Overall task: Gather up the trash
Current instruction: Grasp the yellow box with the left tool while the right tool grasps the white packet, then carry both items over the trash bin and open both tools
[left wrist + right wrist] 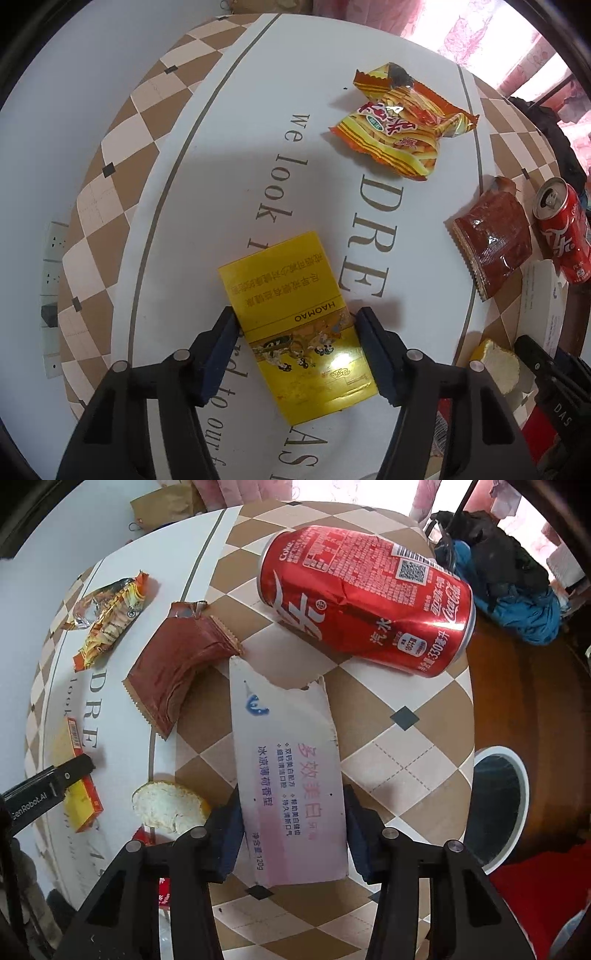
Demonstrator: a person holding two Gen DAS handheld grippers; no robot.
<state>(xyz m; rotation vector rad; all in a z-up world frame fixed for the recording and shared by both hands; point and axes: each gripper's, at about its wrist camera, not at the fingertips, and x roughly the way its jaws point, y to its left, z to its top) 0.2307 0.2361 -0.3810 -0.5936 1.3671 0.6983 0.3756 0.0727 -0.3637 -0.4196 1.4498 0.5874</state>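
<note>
Two wrist views straight down (table (207, 122) shared)

A flat yellow cigarette box (295, 325) lies face up on the desk's white centre, with an orange-yellow snack bag (399, 122) crumpled at its 1 o'clock. A torn white toothpaste carton (288, 771) lies flat on the checkered border; a dented red cola can (365, 598) lies on its side at its 1 o'clock, a brown wrapper (177, 668) at 10 o'clock.
</note>
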